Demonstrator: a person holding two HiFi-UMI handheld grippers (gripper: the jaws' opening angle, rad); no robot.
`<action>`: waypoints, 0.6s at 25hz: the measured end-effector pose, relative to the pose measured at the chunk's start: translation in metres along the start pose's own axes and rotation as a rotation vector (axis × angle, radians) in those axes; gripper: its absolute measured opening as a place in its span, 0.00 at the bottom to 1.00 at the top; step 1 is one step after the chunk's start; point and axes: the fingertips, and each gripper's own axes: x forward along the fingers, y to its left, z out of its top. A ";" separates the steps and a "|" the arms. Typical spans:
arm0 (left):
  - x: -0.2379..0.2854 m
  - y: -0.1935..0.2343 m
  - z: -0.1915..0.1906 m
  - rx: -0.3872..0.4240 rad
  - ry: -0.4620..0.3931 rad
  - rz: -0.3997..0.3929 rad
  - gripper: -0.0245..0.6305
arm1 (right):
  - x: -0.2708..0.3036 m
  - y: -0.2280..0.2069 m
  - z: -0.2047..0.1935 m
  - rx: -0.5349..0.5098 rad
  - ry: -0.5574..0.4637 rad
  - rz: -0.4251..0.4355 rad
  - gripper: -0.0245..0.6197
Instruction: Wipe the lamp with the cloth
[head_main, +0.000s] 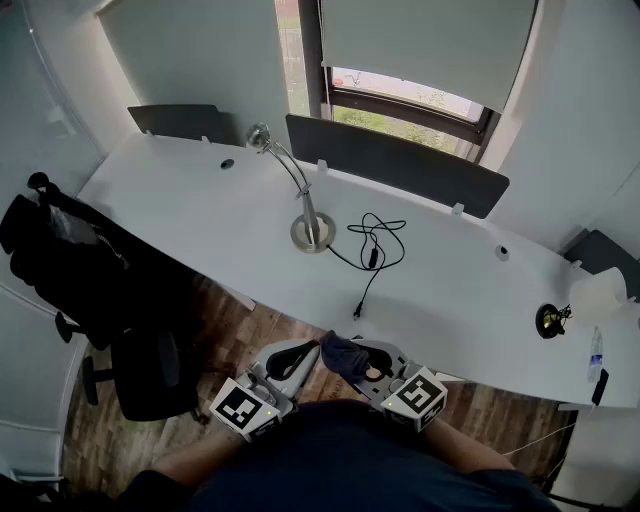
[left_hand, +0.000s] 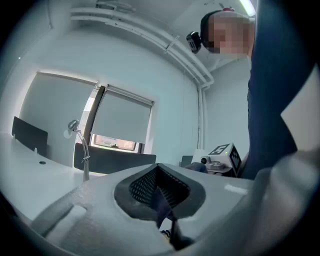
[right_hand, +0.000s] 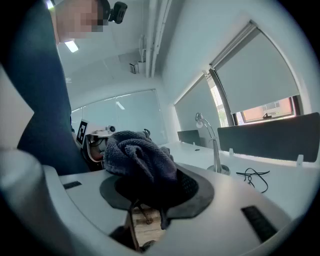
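A silver gooseneck lamp (head_main: 310, 228) stands on its round base on the white desk (head_main: 180, 200), its head (head_main: 259, 134) toward the window. Both grippers are held low, in front of the desk's near edge and well short of the lamp. My right gripper (head_main: 362, 362) is shut on a bunched dark blue-grey cloth (head_main: 343, 352), which bulges above the jaws in the right gripper view (right_hand: 137, 155). My left gripper (head_main: 290, 360) is beside it on the left, shut with nothing between its pads (left_hand: 150, 185). The lamp (right_hand: 214, 145) shows far ahead in the right gripper view and at the left of the left gripper view (left_hand: 80, 145).
A black cable (head_main: 375, 248) lies coiled right of the lamp base. Dark divider panels (head_main: 400, 160) line the desk's far edge. A black office chair with a jacket (head_main: 70, 260) stands at left. A small dark object (head_main: 550, 320) and a white roll (head_main: 600, 295) sit far right.
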 end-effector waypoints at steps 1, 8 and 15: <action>0.000 -0.001 0.000 0.007 -0.003 -0.005 0.05 | -0.001 0.001 0.000 0.000 0.000 0.000 0.28; -0.001 -0.007 0.002 -0.009 -0.002 -0.005 0.05 | -0.003 0.003 -0.002 0.001 0.002 -0.001 0.28; -0.002 -0.010 0.004 -0.017 -0.006 0.004 0.05 | -0.006 0.004 -0.003 0.019 -0.007 0.006 0.28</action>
